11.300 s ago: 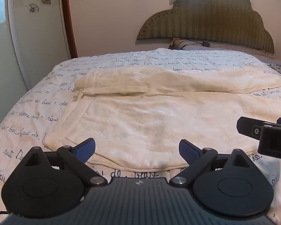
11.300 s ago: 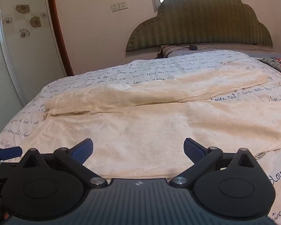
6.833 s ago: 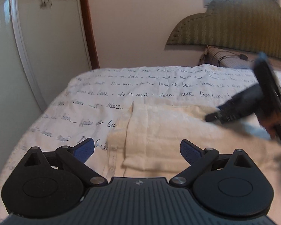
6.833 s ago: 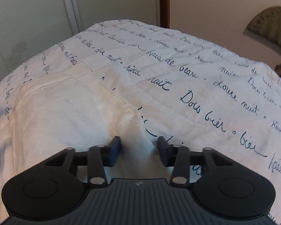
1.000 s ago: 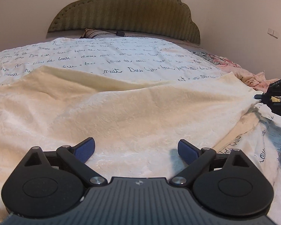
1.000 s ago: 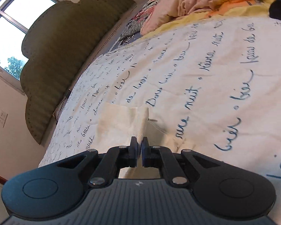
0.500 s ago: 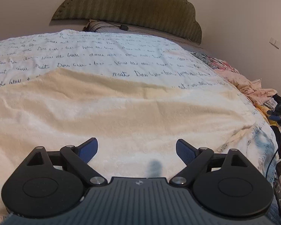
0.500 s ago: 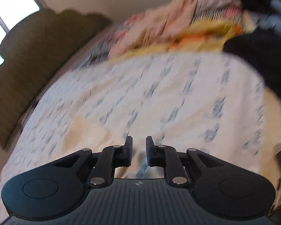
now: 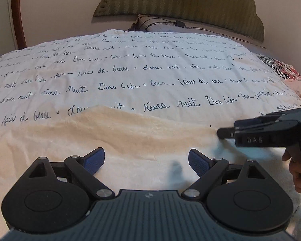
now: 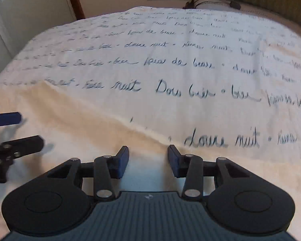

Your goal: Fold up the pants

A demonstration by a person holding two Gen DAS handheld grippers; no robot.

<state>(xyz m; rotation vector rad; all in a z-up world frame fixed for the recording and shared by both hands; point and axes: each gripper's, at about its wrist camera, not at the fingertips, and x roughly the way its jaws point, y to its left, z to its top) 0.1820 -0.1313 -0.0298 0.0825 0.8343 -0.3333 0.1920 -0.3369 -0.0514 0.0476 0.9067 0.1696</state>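
While big bed cover (image 9: 150,74) w/ writing lies flat, cream pants (image 9: 130,136) spread on near part. Left gripper (image 9: 146,159) wide open over pants, holds nothing. Right gripper (image 10: 148,160) just been opening, half open, nothing between jaws.

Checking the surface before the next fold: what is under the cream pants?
The cream pants lie flat on the script-printed bedspread, whose writing runs out from under their far edge. Anything beneath the cloth itself is covered.

One pair of cream pants (image 9: 130,140) lies on one script-printed bedspread (image 9: 150,76); two grippers, left gripper (image 9: 146,160) and right gripper (image 10: 148,159); one pillow (image 9: 150,24) and one headboard (image 9: 180,0) far.
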